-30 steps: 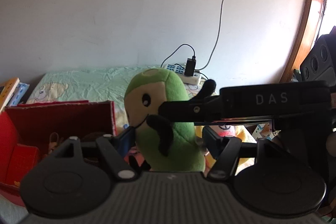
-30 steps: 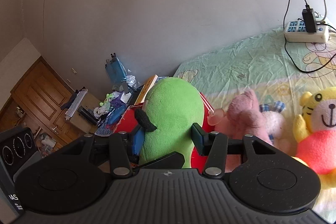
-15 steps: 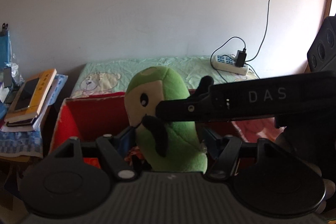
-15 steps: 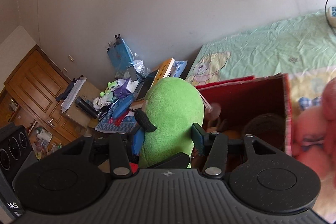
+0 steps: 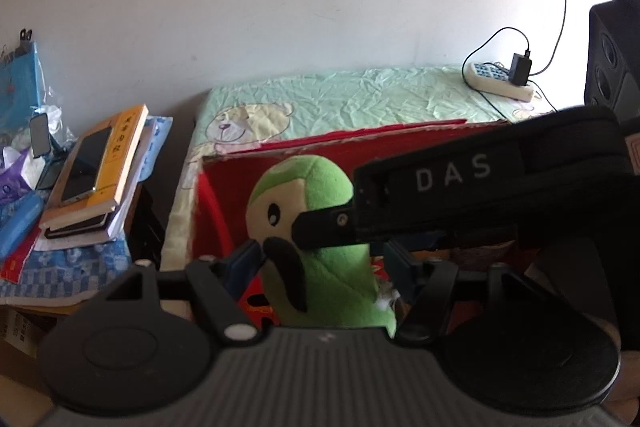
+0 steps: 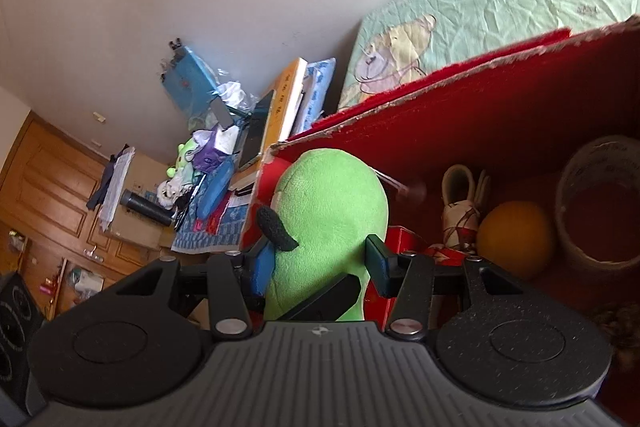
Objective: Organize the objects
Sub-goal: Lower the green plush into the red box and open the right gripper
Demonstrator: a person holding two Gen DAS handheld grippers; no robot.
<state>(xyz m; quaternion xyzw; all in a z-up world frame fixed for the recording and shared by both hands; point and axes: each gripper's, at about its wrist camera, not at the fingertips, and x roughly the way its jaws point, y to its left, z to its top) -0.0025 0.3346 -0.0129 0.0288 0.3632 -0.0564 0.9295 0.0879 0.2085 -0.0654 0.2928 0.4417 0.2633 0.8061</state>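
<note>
A green plush toy (image 5: 320, 247) with a cream face and black arms is held upright by both grippers. My left gripper (image 5: 324, 263) is shut on its lower body. My right gripper (image 6: 320, 259) is shut on it from the other side; the toy's green back (image 6: 332, 219) fills that view. The right gripper's body marked DAS (image 5: 460, 195) crosses the left wrist view. The toy hangs over the left end of an open red box (image 5: 208, 211), whose far wall (image 6: 480, 99) also shows in the right wrist view.
Inside the box lie an orange ball (image 6: 514, 235), a tape roll (image 6: 596, 203) and a small red carton (image 6: 400, 243). The box sits on a bed with a green sheet (image 5: 360, 99). A power strip (image 5: 500, 79) lies at the back. Stacked books (image 5: 96, 167) stand left.
Both grippers carried the plush left, away from the other stuffed toys, and lowered it over the red box. The box interior now fills the right wrist view.
</note>
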